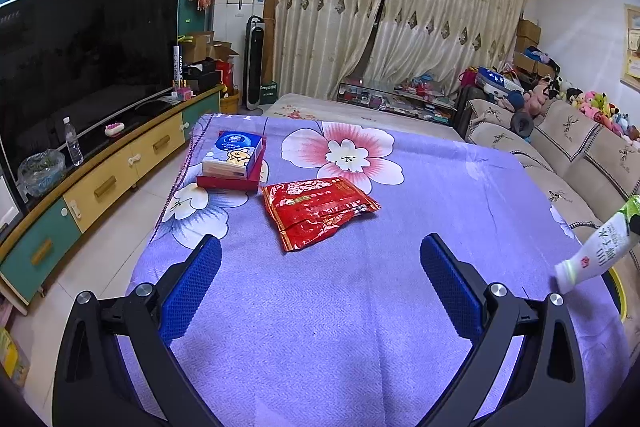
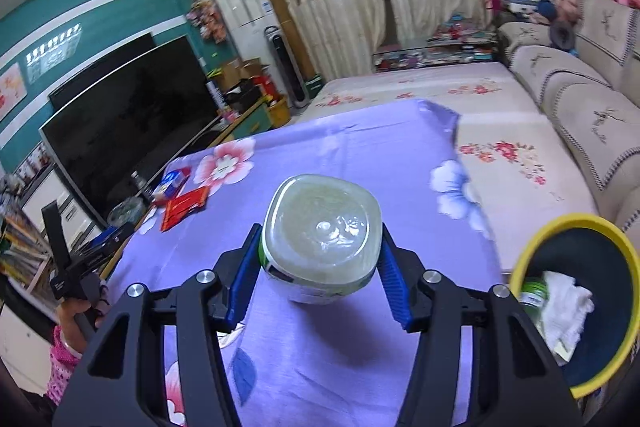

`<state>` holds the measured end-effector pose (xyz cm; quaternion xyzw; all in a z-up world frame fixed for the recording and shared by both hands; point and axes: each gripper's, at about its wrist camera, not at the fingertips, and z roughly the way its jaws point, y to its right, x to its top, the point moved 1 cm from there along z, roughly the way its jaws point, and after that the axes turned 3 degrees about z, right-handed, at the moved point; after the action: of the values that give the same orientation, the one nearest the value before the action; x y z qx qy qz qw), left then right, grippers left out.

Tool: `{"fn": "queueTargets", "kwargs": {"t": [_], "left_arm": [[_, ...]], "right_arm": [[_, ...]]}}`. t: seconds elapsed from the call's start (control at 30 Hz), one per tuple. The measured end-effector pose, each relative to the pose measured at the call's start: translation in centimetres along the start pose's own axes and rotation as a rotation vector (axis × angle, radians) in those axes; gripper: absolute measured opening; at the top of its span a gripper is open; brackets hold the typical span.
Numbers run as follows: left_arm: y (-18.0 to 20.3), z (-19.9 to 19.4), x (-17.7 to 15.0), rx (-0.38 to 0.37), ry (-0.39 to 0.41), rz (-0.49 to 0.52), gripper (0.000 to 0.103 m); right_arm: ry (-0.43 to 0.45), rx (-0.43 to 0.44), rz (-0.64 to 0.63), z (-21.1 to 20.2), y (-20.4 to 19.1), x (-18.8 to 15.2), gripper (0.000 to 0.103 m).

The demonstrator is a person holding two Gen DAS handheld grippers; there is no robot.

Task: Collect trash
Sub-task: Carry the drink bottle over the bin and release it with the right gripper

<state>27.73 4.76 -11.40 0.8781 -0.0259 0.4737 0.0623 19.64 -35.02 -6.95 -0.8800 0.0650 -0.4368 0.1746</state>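
Bottle (image 2: 320, 239) first: a squarish plastic drink bottle with a white and green label, held end-on between the blue pads of the right gripper (image 2: 320, 259), its base toward the camera. The pads press its two sides, so the right gripper is clamped on it, above the purple flowered cloth (image 2: 360, 155). In the left wrist view the same bottle shows at the far right edge, tilted with its base downward. Just to the right and below it stands the yellow-rimmed bin (image 2: 532, 247), which already holds a white crumpled tissue (image 2: 568, 303) and what looks like a green-labelled container, though the fisheye edge makes that hard to read.

The bottle looks empty or nearly so, hence light; its thin walls should give under pressure and its smooth label may slide. A hold across the flat sides, low on the body as here, seems the sound one, since the flats offer the pads more surface than the corners.

The left gripper (image 1: 320, 287) hangs with its jaws wide apart and nothing between them. Ahead of it on the cloth lies a red foil wrapper (image 1: 316, 211), torn at one end: light, crinkly, flat, best pinched at a raised edge. Beyond it a tissue box (image 1: 232, 155) sits on a red tray (image 1: 228, 183).
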Motion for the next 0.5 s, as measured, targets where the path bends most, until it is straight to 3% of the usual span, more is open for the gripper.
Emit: {"fn": "queueTargets", "kwargs": {"t": [0.23,0.5], "left_arm": [[0.0,0.0,0.0,0.000,-0.001,-0.001,0.098],[0.0,0.1,0.0,-0.002,-0.003,0.005,0.098]], "right_arm": [[0.065,-0.086,0.035,-3.3,2.9,0.9,0.051],[0.155,-0.263,0.130,-7.2,9.1,2.0,0.051]]}}
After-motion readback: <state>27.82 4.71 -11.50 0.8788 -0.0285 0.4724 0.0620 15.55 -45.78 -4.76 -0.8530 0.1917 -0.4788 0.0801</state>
